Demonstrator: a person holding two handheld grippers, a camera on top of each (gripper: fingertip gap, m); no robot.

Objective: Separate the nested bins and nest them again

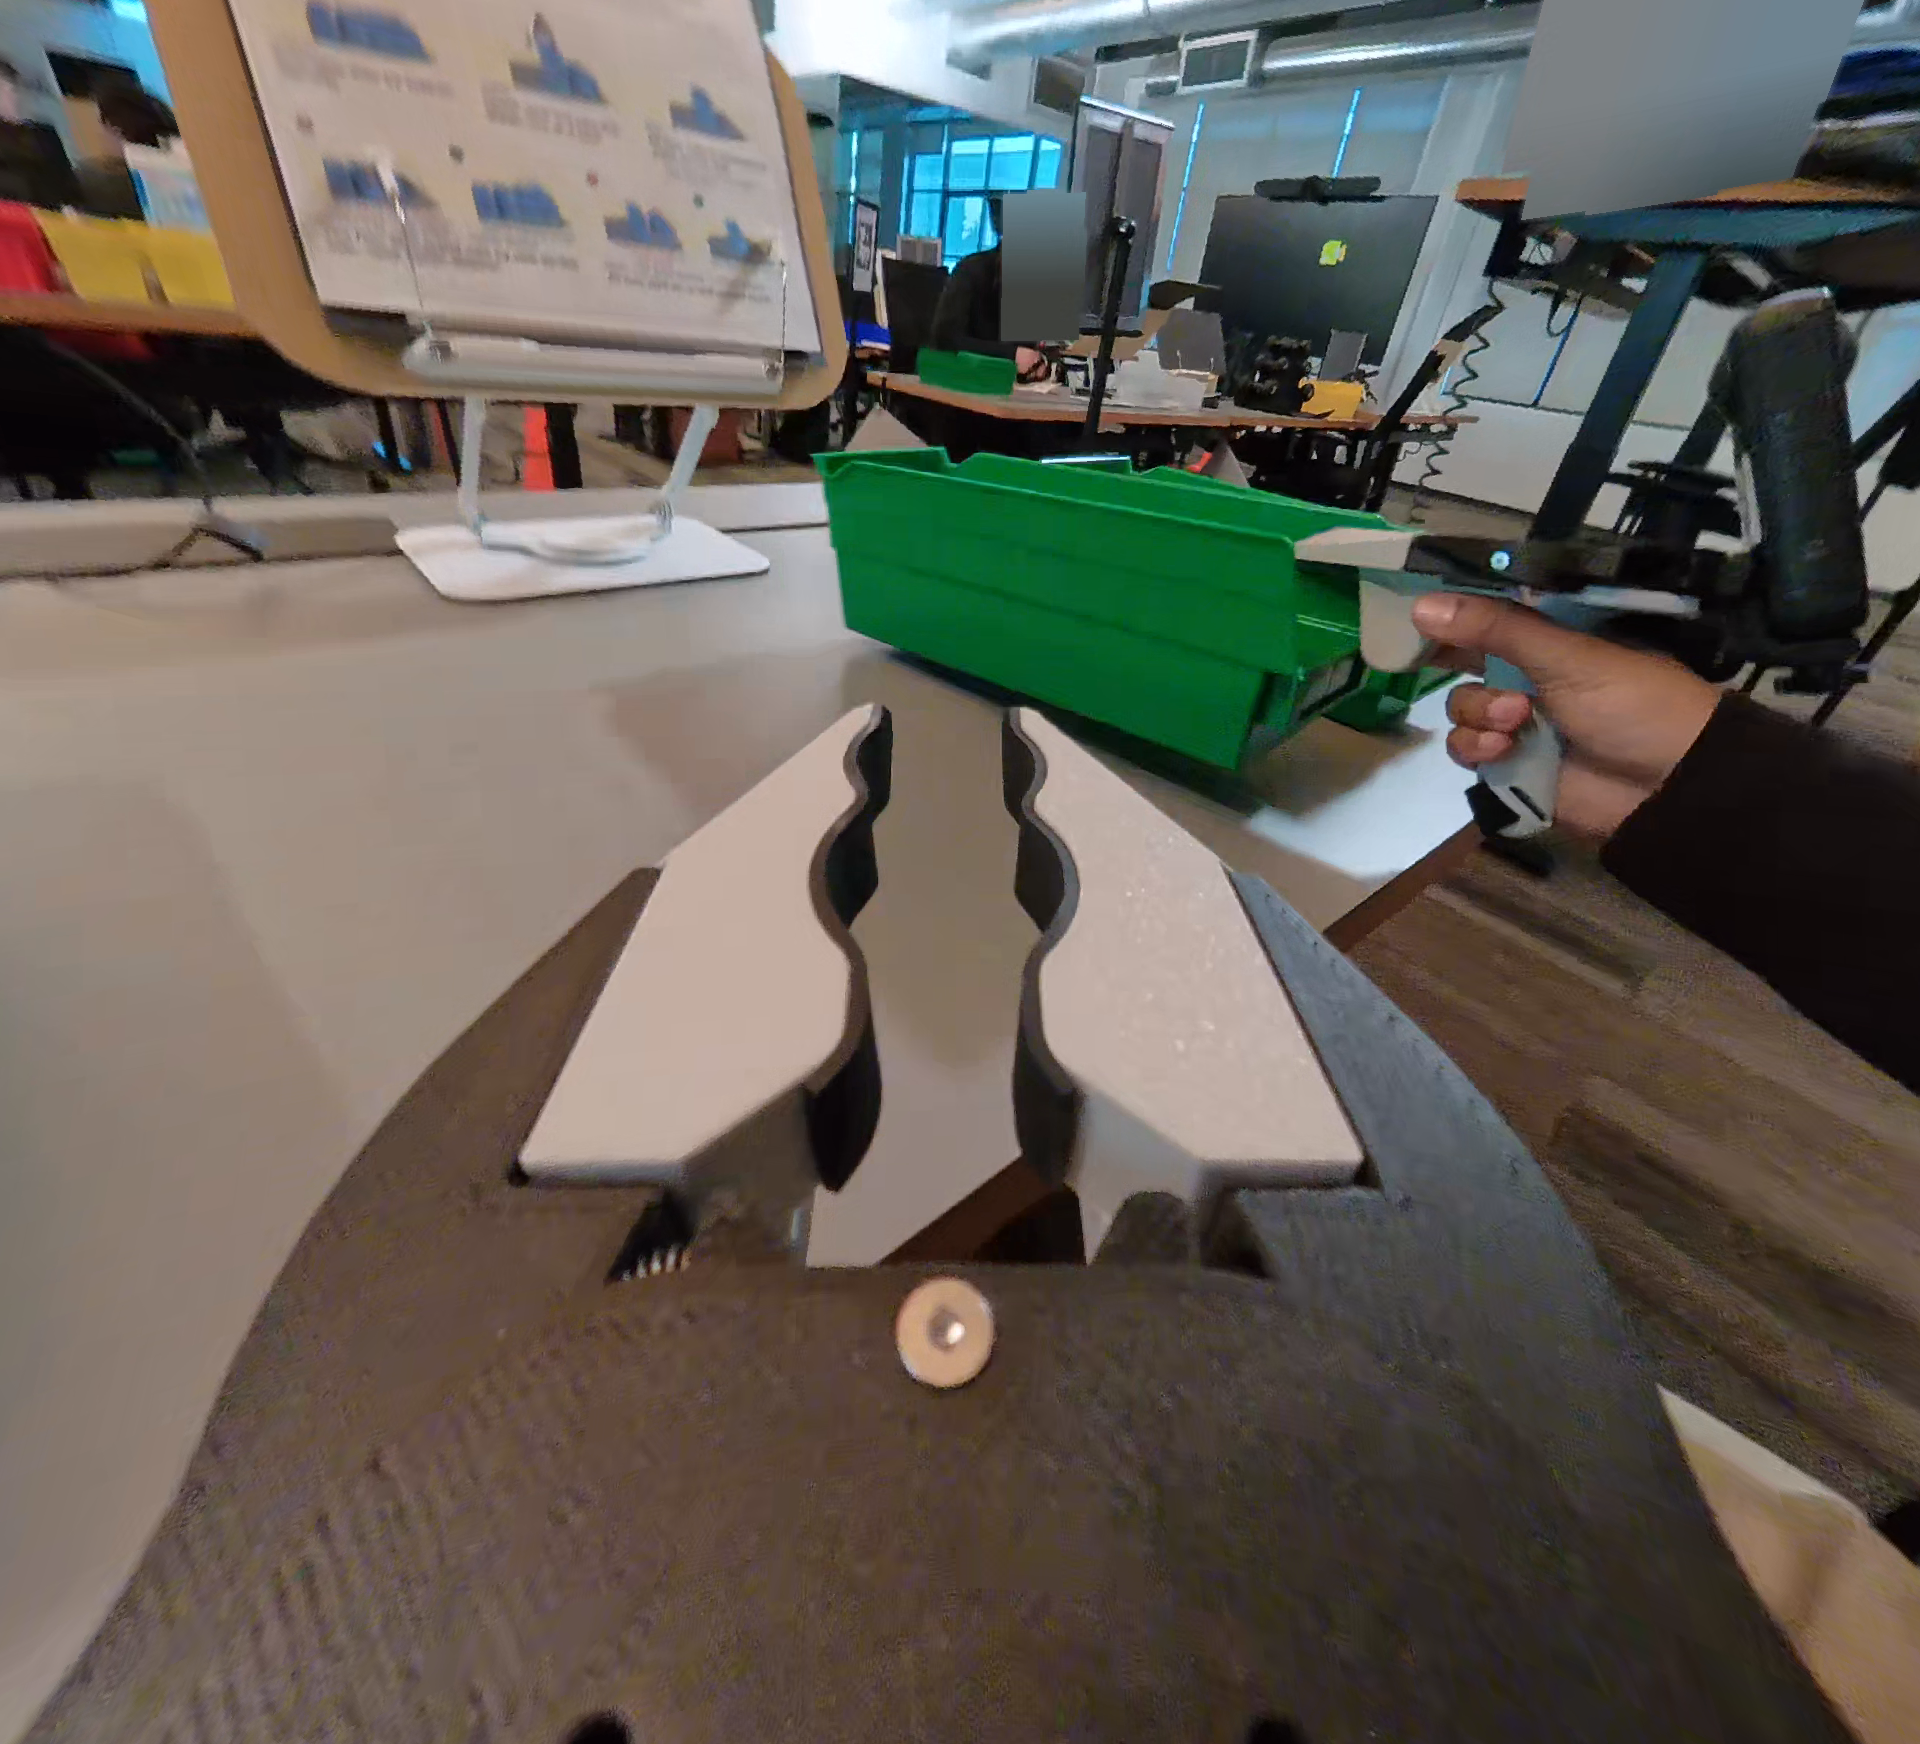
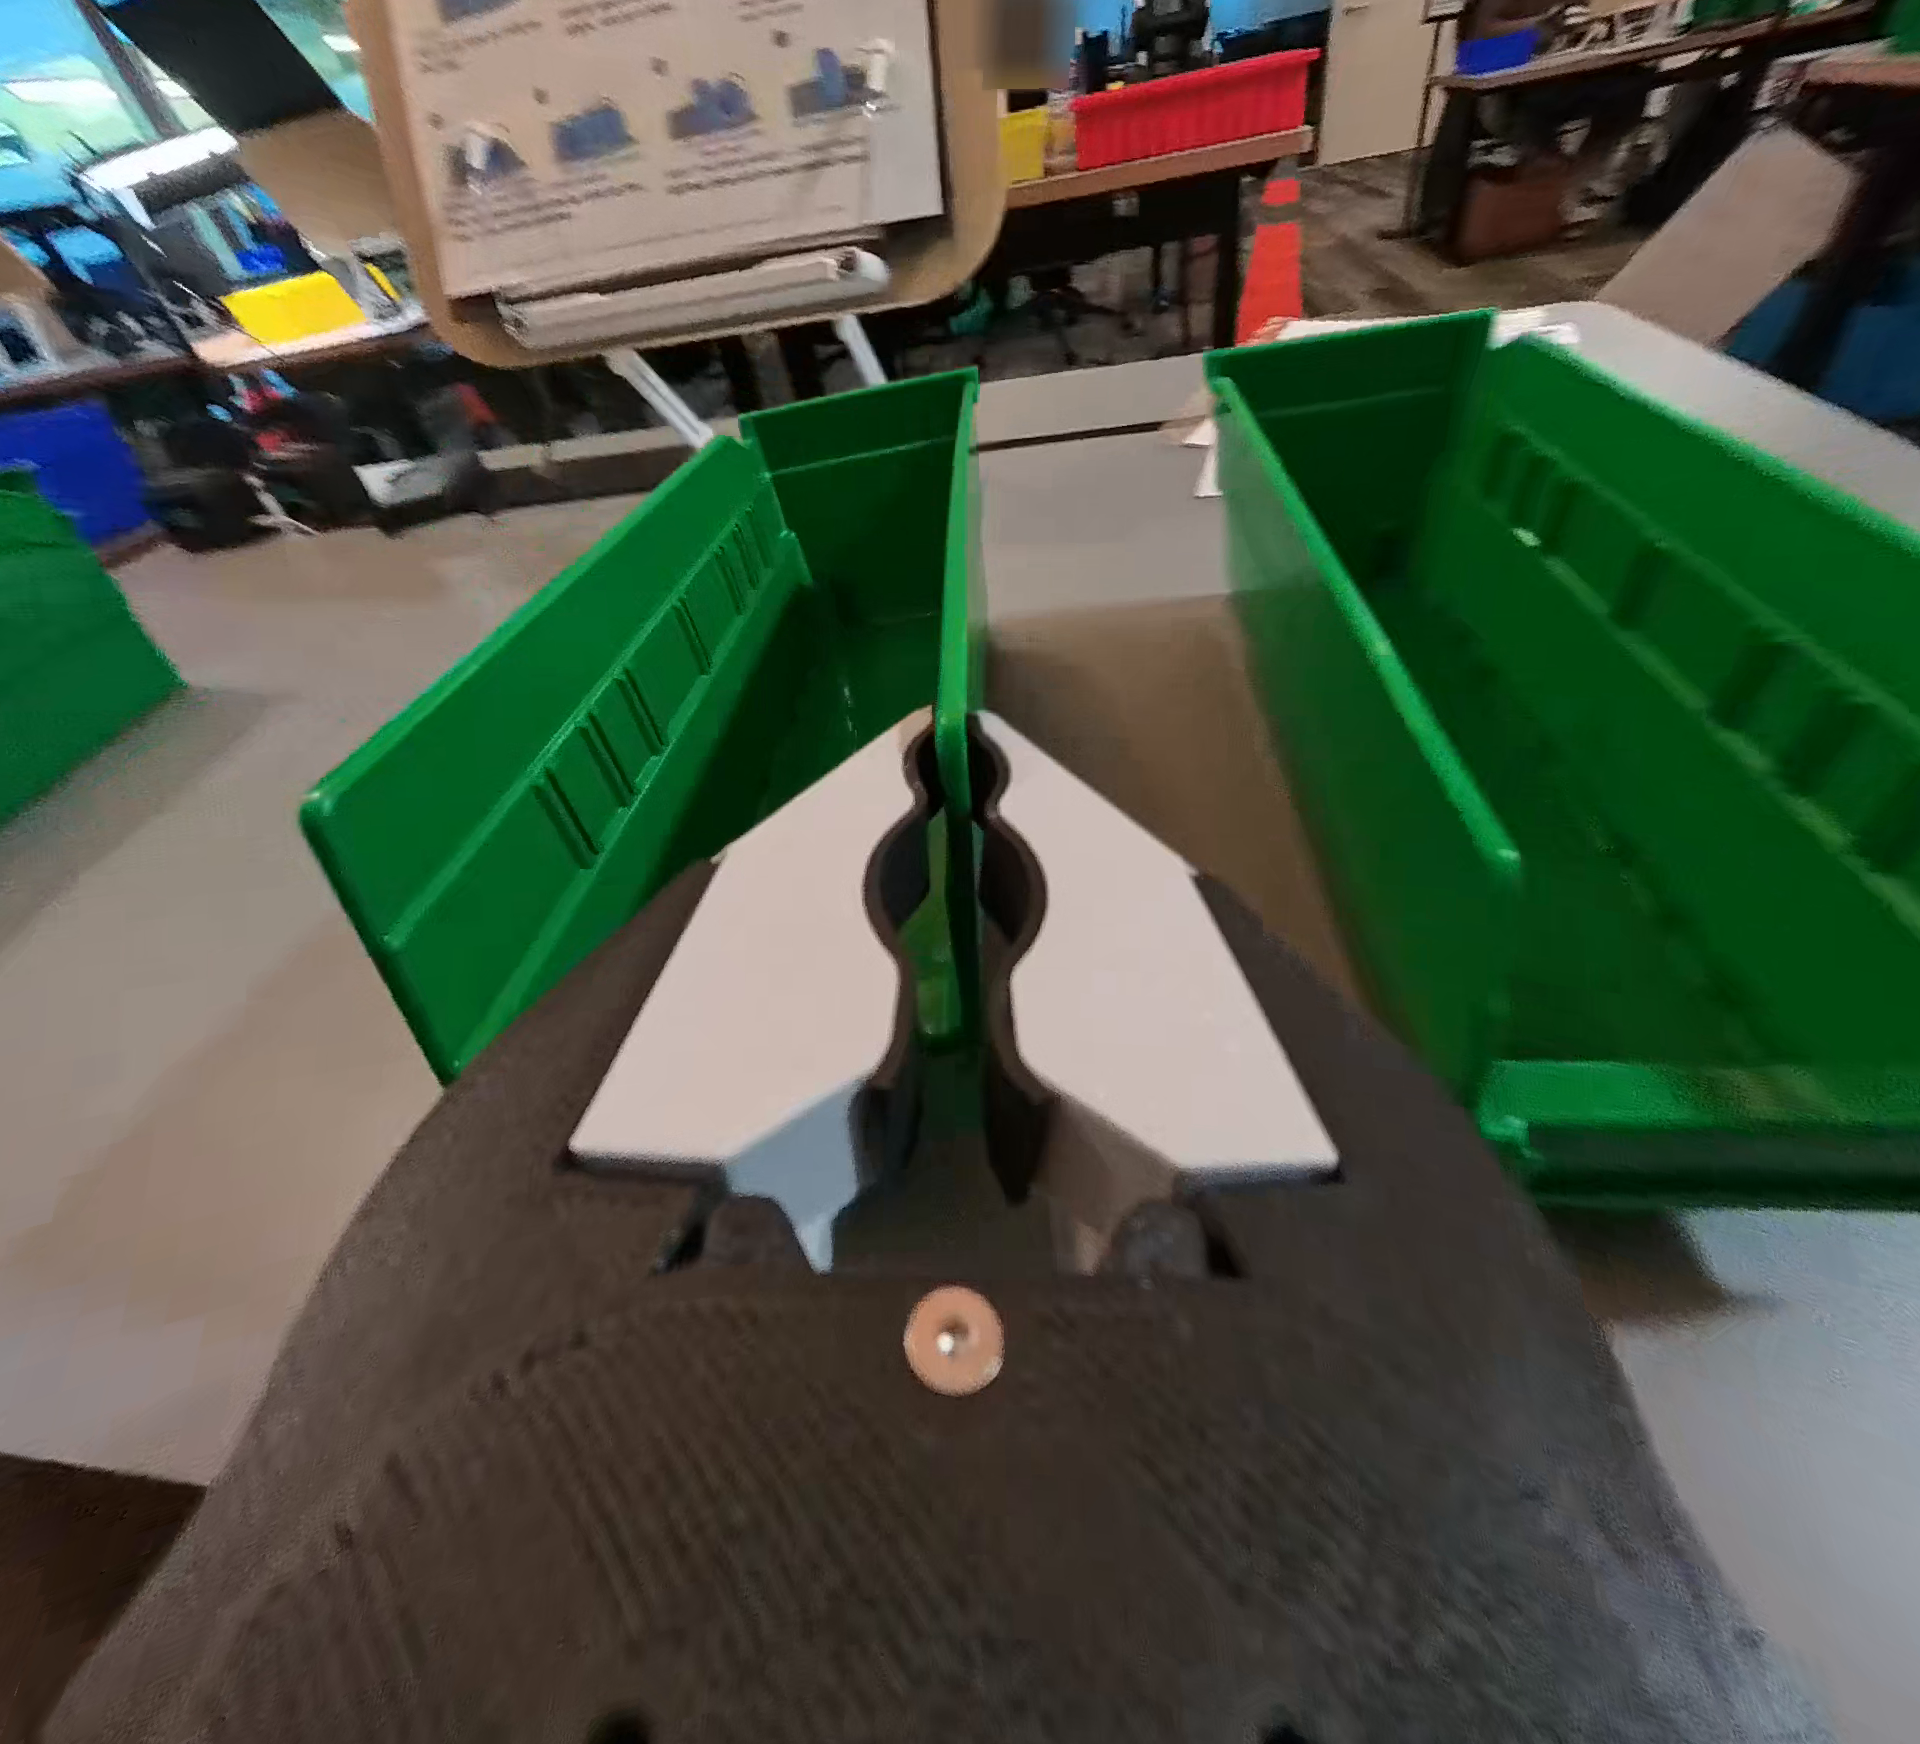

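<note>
A green bin [image 2: 582,759] is held by its right side wall in my right gripper [image 2: 956,728], which is shut on the thin wall. The bin is tilted; whether it touches the grey table [image 2: 260,1071] I cannot tell. A second green bin [image 2: 1558,759] stands just to its right. In the left wrist view the held bin [image 1: 1039,572] lies ahead to the right, with the right gripper [image 1: 1325,549] and a hand on its near rim. The second bin [image 1: 1397,686] peeks out behind it. My left gripper [image 1: 943,723] is open and empty, low over the table short of the bin.
A document stand with an instruction sheet [image 1: 468,84] stands at the table's back; it also shows in the right wrist view [image 2: 665,53]. Another green shape [image 2: 62,634] sits at the far left. The table's edge [image 1: 1382,905] runs right of my left gripper, with floor beyond.
</note>
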